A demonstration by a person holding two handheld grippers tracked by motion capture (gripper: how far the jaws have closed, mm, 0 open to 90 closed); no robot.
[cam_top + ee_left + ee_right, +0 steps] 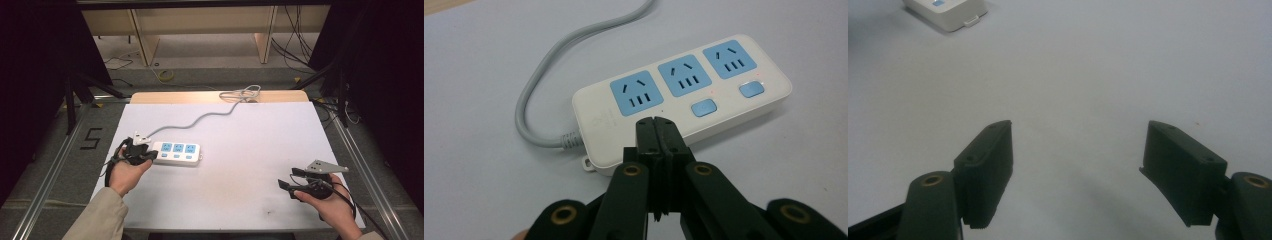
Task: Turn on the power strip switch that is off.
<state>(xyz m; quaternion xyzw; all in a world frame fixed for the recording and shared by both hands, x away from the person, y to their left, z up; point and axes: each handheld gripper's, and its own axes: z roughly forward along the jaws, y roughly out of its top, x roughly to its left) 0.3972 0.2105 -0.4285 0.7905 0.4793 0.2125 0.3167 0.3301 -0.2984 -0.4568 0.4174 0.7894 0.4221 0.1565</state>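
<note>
White surface (240, 150) w/ wood edge at far side. On it: white power strip (176, 153), 3 blue sockets, left of centre; its grey cord (200, 119) runs to far edge.

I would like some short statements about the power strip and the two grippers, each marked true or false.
1. The power strip has three blue sockets. True.
2. The left gripper has its fingers wide apart. False: they are closed together, with nothing between them, at the strip's near edge.
3. The right gripper is open over bare table. True.
4. The strip's grey cord runs toward the person. False: it runs to the far edge of the table.
5. The right gripper holds the strip. False: it is apart from it, at the right.
</note>
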